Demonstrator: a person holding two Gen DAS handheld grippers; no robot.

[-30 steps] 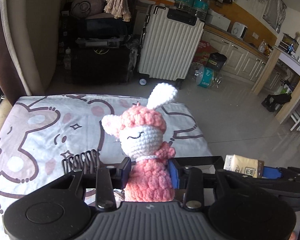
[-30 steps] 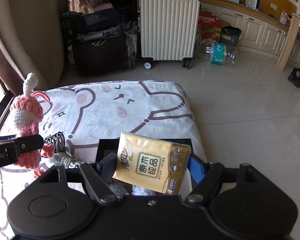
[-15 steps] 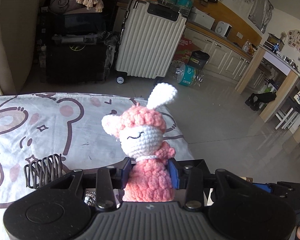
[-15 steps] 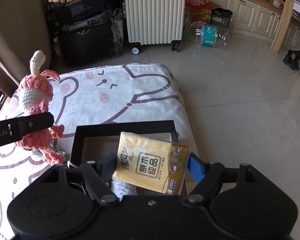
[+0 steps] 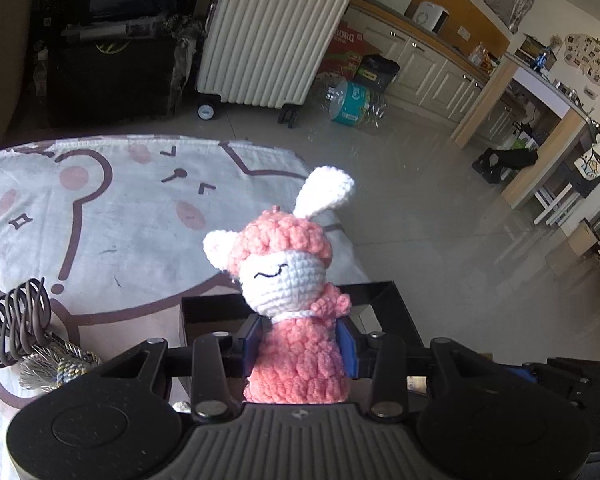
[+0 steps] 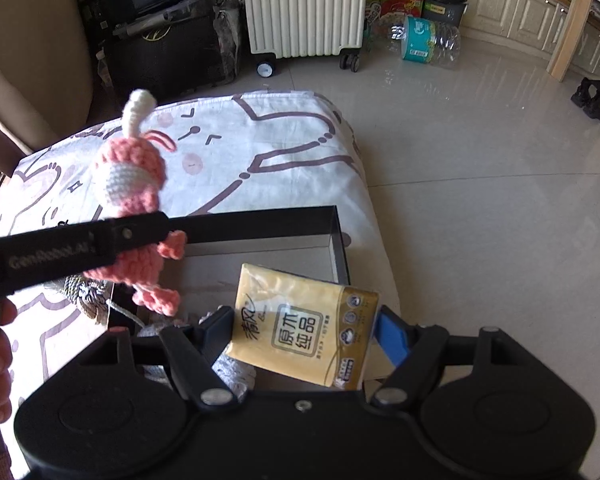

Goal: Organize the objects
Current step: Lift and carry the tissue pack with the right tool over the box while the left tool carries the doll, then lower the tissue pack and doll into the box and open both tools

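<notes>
Crochet bunny (image 5: 296, 320), pink body, white face, one white ear up: clamped upright at the torso between the left gripper (image 5: 298, 344) fingers, held in the air over the near-left part of the black box (image 5: 396, 312). In the right wrist view the same bunny (image 6: 132, 208) hangs off the left gripper's finger (image 6: 72, 248), feet dangling just above the box's left edge, not touching it as far as I can tell.

Tissue pack (image 6: 304, 332), yellow with printed label: pinched by its sides in the right gripper (image 6: 304, 340), tilted, held over the box (image 6: 260, 224) interior near its right wall. Whether it touches the box floor: cannot tell.

Box is open-topped with a pale floor, and sits at the near-right corner of the bed on the cartoon-bear sheet (image 5: 120, 208). Something pale and knitted (image 6: 228, 376) lies in the box under the right gripper, mostly hidden.

Left of the box on the sheet: dark coiled hair clip (image 5: 16, 324) and a grey tassel (image 5: 56, 368), touching each other.

Beyond the bed: white ribbed suitcase (image 5: 268, 40) on the tiled floor, black cases beside it.
</notes>
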